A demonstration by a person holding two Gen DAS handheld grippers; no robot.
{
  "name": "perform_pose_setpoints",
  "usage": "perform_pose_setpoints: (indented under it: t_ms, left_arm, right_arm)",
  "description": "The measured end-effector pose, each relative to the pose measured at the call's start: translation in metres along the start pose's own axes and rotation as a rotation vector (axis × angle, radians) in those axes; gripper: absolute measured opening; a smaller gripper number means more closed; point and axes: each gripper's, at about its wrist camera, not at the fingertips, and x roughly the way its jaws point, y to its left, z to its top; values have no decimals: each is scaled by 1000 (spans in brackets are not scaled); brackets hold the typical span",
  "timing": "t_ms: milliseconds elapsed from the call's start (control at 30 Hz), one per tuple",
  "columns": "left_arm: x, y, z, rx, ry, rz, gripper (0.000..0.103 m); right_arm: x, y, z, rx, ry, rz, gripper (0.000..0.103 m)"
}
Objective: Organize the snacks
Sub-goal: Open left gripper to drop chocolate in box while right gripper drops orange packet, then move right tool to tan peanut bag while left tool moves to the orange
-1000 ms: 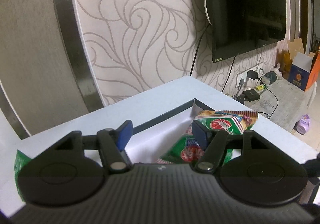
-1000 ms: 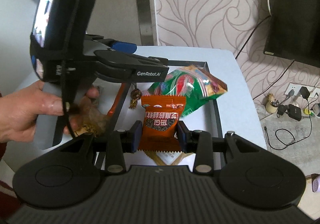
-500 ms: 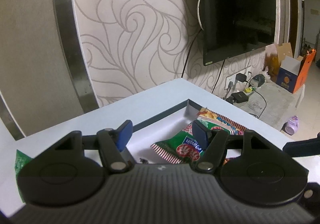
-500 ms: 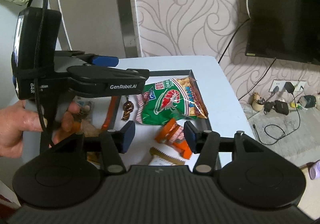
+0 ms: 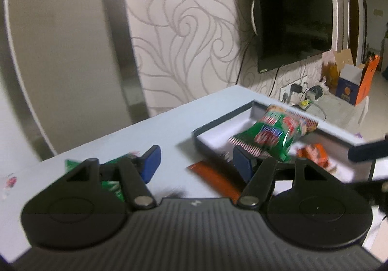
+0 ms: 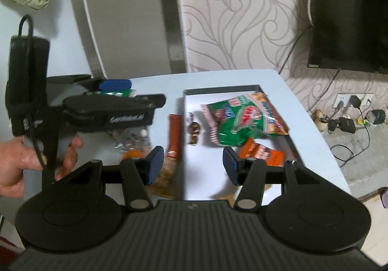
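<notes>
A shallow dark-rimmed tray (image 6: pixel 220 89) on the white table holds a green snack bag (image 6: pixel 240 119), a small orange packet (image 6: pixel 263 152) and a brown wrapped candy (image 6: pixel 194 130). The tray (image 5: pixel 218 123), the green bag (image 5: pixel 271 132) and the orange packet (image 5: pixel 315 153) also show in the left wrist view. An orange stick packet (image 6: pixel 174 135) lies just left of the tray. My right gripper (image 6: pixel 190 165) is open and empty above the tray's near edge. My left gripper (image 5: pixel 196 164) is open and empty over the table left of the tray; a green packet (image 5: pixel 111 183) lies under it.
More loose snacks (image 6: pixel 132 137) lie on the table left of the tray. A hand holds the left gripper body (image 6: pixel 109 111) at the left. A wall TV (image 6: pixel 349 11) hangs at the right, with cables and chargers (image 6: pixel 346 120) on the floor beyond the table edge.
My right gripper opened and let go of the orange packet, which now lies in the tray, then drew back. My left gripper swung left, away from the tray.
</notes>
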Motion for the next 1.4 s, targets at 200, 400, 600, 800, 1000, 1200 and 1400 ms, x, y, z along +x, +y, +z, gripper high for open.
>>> perform_pose_setpoints:
  t_ms: [200,400,600,800,1000,1200,1400]
  left_arm:
    - [-23,26,-31,-19,41,45,68]
    - [-37,42,-54,-42,82,70,68]
    - [-46,49,-58,-40,67,78,68]
    - [-47,48,-58,-36,57,57,68]
    - [-39,38,-56,-26,62,12,68]
    - [-30,13,-59,35,64,-61,68]
    - [-16,-7,-62,66,78,-134,66]
  right_arm:
    - [10,40,-8,-47,38,61,60]
    - [28,67,-17,-65,94,80,60]
    - [51,71,-13,-75,120,49,60]
    - [81,71,-15,-147,169,6,60]
    - [101,64,-19,-195,214,-14,57]
    - [97,58,-23,-217,235,10,49]
    - [80,52,-32,-196,254,6,49]
